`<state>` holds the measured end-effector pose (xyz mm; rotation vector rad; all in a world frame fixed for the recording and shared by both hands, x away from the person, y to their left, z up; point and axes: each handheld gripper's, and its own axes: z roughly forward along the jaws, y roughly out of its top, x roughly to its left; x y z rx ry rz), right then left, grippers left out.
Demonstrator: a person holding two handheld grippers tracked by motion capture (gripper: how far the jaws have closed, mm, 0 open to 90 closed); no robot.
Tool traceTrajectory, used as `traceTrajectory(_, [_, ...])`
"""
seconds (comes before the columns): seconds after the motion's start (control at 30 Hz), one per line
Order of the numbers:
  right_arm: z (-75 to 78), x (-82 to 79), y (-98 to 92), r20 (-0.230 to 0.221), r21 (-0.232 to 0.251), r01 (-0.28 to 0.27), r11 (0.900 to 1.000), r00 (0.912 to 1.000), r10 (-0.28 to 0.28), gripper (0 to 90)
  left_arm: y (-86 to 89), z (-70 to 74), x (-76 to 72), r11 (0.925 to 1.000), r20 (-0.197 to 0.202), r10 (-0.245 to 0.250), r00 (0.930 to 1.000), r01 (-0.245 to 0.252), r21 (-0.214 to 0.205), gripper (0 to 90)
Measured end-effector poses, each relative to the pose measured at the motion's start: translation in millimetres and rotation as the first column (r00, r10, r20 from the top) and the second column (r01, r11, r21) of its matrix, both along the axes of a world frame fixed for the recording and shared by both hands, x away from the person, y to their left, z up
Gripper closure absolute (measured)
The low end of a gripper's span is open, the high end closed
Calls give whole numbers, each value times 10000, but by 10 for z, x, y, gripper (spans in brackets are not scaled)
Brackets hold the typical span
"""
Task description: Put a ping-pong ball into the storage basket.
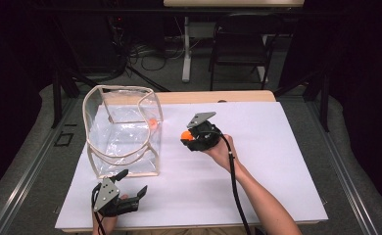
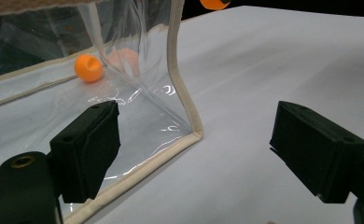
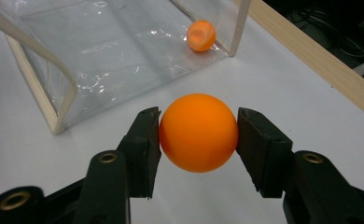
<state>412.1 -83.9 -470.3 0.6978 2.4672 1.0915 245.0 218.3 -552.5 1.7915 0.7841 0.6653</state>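
Right gripper (image 3: 199,133) clamping smooth orange plastic ball (image 3: 199,132); clear plastic tan-trimmed bag (image 1: 123,131) lying to its left, nearer idle wide-open left gripper (image 1: 132,182).

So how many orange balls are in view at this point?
2. One orange ball is clamped in the right claw, held above the white table. The other ball lies inside the clear bag, near its far corner. None seem hidden.

This looks like a lab or recording studio: black curtains (image 1: 360,73) enclose the white-topped bench (image 1: 277,161), and behind that bench cables (image 1: 150,54) trail over the floor beside a folding chair (image 1: 240,49) (dimly lit).
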Motion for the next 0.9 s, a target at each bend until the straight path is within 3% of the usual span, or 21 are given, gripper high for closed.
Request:
traceTrajectory(0.47, [84, -11, -29, 151, -111, 18, 9999, 9999, -16, 506, 1, -6, 15, 10000, -36, -16, 10000, 16, -8, 156])
traceTrajectory(0.9, [197, -34, -26, 256, 75, -54, 10000, 9997, 52, 506, -5, -8, 11, 10000, -37, -16, 10000, 15, -69, 156])
